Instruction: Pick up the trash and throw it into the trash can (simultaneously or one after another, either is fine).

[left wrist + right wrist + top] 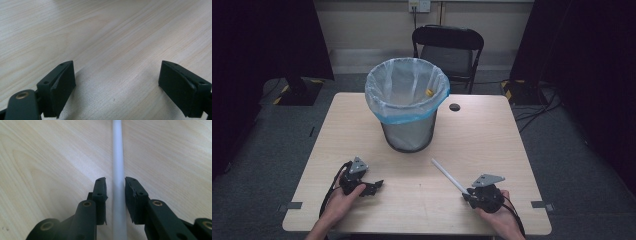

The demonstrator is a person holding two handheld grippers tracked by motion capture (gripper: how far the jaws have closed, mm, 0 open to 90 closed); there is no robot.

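The right gripper (115,182) is closing its fingers (100,195) around a white tube (118,157) lying on the bench (412,200); lifting toward the bin (407,100) likely follows. Left gripper (116,75) is idling, fingers spread.

The high view is dim and soft, dark at both sides, with the pale surface (412,200) lit from above. Both gripper views are bright and evenly lit; the wood grain is fairly sharp, the near claw parts blur, and soft shadows fall beneath them
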